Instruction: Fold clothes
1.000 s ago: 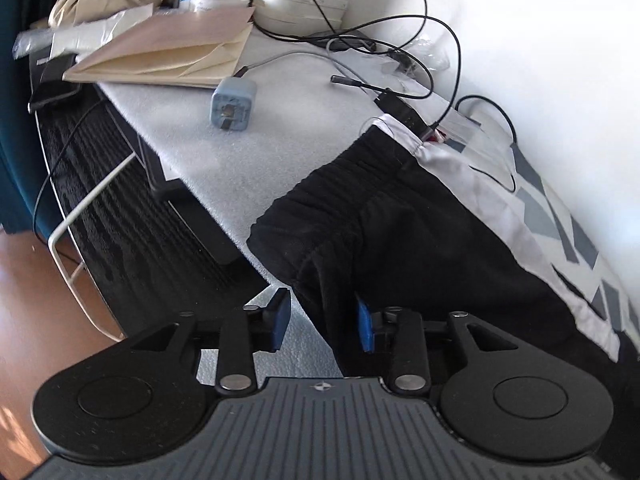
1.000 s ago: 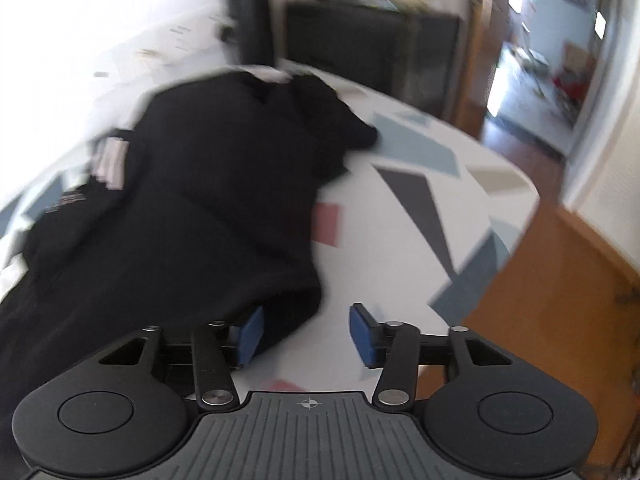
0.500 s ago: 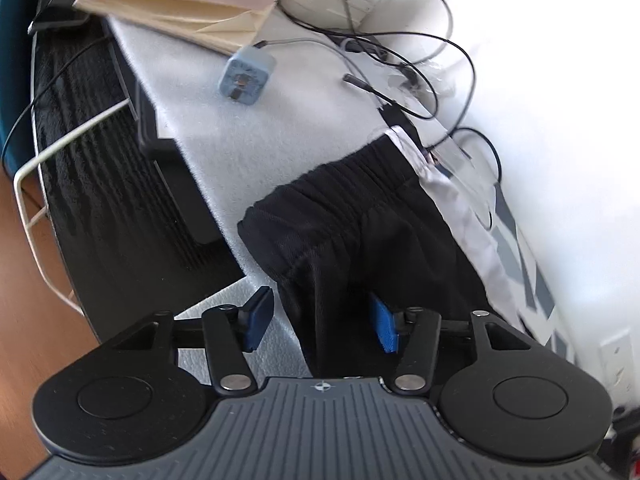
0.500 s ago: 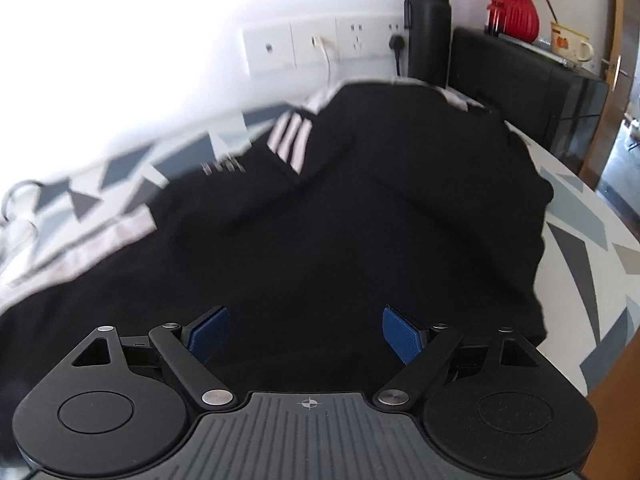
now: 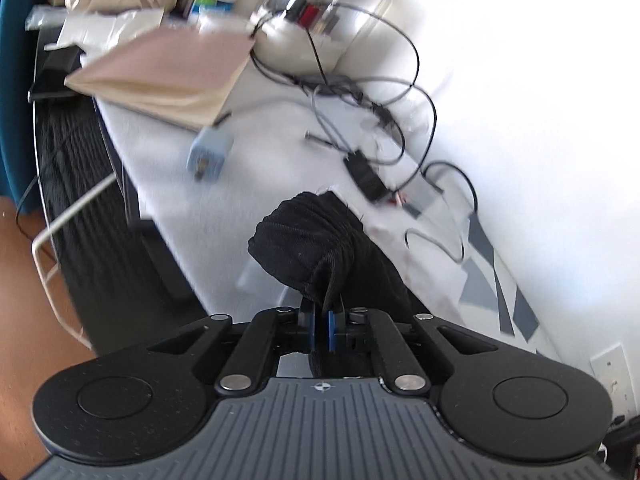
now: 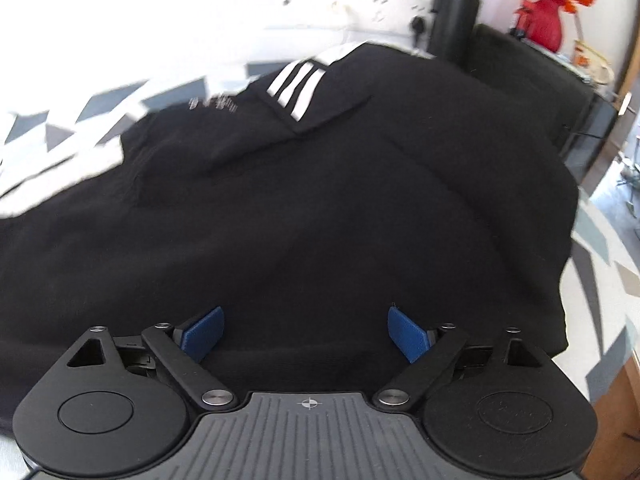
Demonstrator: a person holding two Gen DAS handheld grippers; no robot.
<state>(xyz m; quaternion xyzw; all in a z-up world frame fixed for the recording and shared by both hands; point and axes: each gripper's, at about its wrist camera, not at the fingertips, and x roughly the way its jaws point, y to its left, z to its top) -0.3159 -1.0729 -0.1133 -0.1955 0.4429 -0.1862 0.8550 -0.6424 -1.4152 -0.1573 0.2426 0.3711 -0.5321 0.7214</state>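
The left gripper is pinching a bunched fold of the black garment between its blue fingers, which are pressed together on the cloth. The gathered ribbed edge is standing up in a lump toward 12 o'clock from the fingers, and the rest of the cloth is trailing off toward 4 o'clock over the patterned tabletop. Beyond the lump, at 11 o'clock, a small blue-grey charger block is lying on a white padded sheet, with a tan paper bag farther out and black cables looping at 1 o'clock.

The right gripper is opening, its fingers spread wide over the garment with nothing pinched between them. The black cloth is filling most of this view, lying spread across the tabletop, with three white stripes showing at 12 o'clock. A black bottle is standing at 1 o'clock, beside a dark cabinet carrying a red vase.
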